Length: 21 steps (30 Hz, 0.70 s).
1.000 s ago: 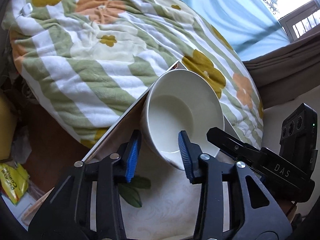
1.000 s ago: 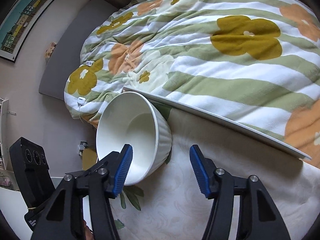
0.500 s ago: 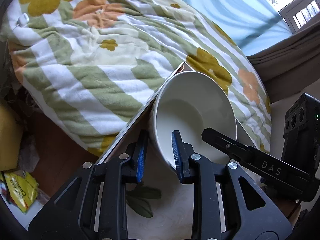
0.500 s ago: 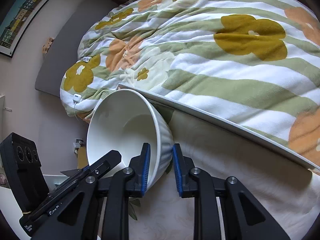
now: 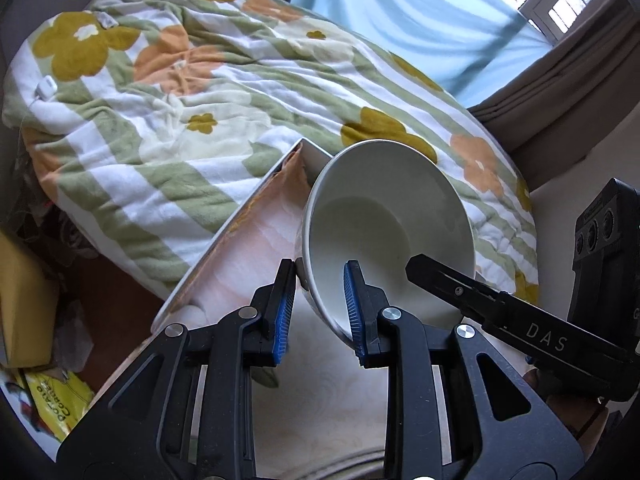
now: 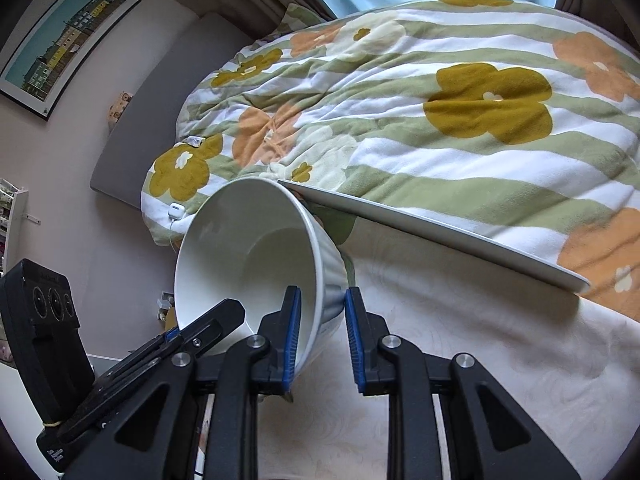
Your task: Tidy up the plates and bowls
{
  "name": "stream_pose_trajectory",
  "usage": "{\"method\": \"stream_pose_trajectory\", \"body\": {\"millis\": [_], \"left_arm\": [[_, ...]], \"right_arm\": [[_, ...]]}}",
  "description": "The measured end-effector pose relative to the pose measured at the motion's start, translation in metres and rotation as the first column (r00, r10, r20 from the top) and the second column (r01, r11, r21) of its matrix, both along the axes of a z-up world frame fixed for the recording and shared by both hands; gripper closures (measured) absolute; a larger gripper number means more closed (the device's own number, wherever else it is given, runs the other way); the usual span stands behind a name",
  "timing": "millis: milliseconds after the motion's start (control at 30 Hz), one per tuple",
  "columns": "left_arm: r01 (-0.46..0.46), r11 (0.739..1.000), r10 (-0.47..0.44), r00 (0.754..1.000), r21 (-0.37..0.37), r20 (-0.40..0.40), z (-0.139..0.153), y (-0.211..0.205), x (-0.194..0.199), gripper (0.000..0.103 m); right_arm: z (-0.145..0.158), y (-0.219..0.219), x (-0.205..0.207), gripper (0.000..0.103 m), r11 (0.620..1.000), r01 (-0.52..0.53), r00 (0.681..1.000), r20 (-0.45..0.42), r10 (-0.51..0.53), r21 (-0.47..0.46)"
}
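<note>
From the left wrist, the left gripper (image 5: 320,310), jaws just closed, pinches the white bowl (image 5: 392,220) by its near rim; the bowl has lifted, tilted, above the table (image 5: 320,400); from the right wrist, the right gripper (image 6: 320,340) has likewise just clamped the opposite rim, so the two-handed carry looks begun.

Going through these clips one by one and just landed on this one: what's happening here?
A person is working with two hand-held grippers, and both are clamped on the rim of one white bowl. The left hand-held gripper pinches one side of the rim, the right hand-held gripper the other, each with one pad inside the bowl and one outside. The bowl is tilted, its opening facing the cameras, over a cream tablecloth beside a bed with a flowered blanket.
</note>
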<state>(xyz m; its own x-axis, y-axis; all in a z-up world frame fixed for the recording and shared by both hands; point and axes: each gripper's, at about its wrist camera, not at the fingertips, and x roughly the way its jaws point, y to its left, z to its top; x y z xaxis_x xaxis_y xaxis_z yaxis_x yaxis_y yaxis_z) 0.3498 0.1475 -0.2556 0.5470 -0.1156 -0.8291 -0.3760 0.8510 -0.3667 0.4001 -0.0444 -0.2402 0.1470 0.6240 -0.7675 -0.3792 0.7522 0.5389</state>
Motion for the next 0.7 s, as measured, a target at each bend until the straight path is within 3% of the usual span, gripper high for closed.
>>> {"method": "stream_pose_trajectory", "body": {"millis": [200, 400, 700], "left_arm": [[0.034, 0.999, -0.037, 0.996, 0.034, 0.079, 0.052, -0.049, -0.045, 0.081], [0.090, 0.994, -0.098, 0.985, 0.059, 0.142, 0.095, -0.126, -0.100, 0.081], [0.220, 0.974, -0.226, 0.962, 0.056, 0.150, 0.107, -0.254, -0.167, 0.081]], "right_arm": [[0.048, -0.050, -0.048, 0.082, 0.998, 0.038, 0.996, 0.075, -0.042, 0.046], [0.082, -0.124, -0.108, 0.082, 0.993, 0.094, 0.987, 0.127, -0.102, 0.071], [0.096, -0.247, -0.186, 0.082, 0.975, 0.217, 0.965, 0.140, -0.220, 0.041]]}}
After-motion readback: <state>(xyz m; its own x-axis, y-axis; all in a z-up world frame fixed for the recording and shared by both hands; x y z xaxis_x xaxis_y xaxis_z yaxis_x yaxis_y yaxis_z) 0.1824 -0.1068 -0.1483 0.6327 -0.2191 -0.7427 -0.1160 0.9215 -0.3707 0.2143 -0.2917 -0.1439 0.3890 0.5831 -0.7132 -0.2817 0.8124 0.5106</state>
